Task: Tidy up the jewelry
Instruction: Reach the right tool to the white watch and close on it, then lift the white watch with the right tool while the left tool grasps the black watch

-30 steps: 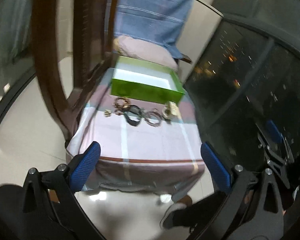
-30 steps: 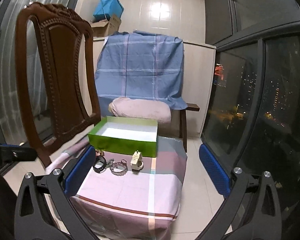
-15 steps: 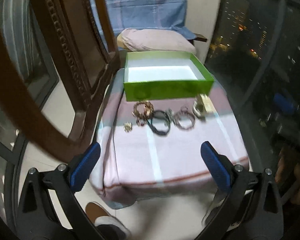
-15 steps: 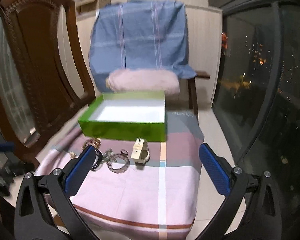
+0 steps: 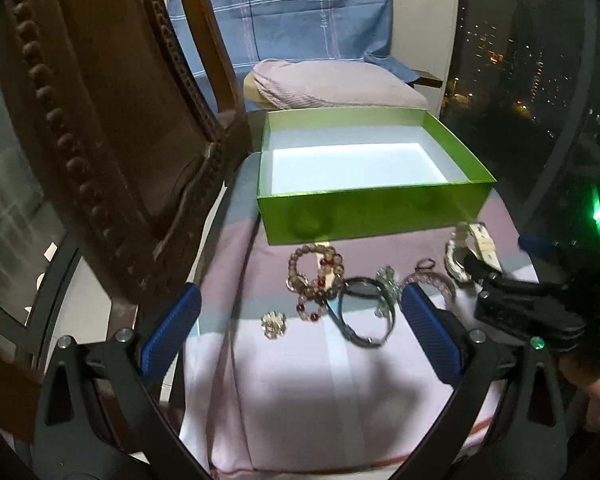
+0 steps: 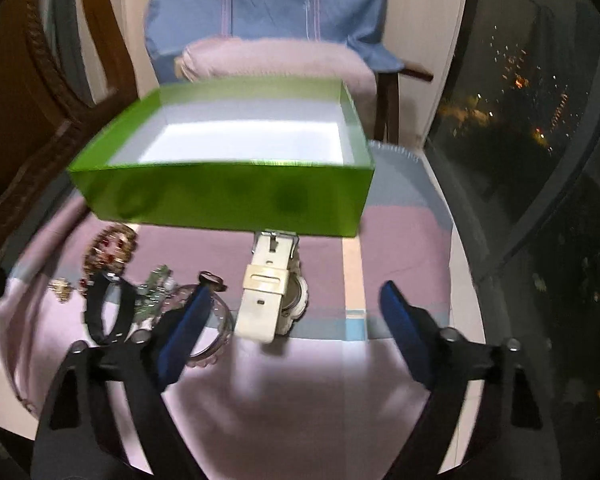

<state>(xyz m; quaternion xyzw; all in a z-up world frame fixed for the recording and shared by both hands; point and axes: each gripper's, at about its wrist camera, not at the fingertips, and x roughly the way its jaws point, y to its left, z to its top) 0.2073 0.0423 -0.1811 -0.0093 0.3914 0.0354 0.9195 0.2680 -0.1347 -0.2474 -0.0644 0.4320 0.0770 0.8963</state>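
Observation:
An open green box [image 5: 374, 210] [image 6: 220, 196] with a white inside stands at the back of a small cloth-covered table [image 5: 300, 380]. In front of it lies a row of jewelry: a gold brooch [image 5: 273, 323], brown bead bracelets [image 5: 315, 272] [image 6: 110, 250], a black band [image 5: 360, 316] [image 6: 108, 308], a green piece [image 5: 388, 286], a pink bracelet [image 5: 432, 280] and a white watch [image 5: 470, 250] [image 6: 274, 292]. My left gripper [image 5: 300, 328] is open, just before the beads and black band. My right gripper [image 6: 296, 332] is open, close in front of the white watch.
A carved dark wooden chair [image 5: 100, 140] stands close on the left of the table. Behind the box is a chair with a pink cushion [image 5: 332, 84] and a blue cloth [image 5: 300, 8]. Dark windows [image 6: 540, 120] run along the right. My right gripper's body [image 5: 532, 308] shows at the left view's right edge.
Both grippers have moved forward and down toward the table. The jewelry row and box now look much larger. The right gripper has closed in on the white watch. Nothing was picked up.

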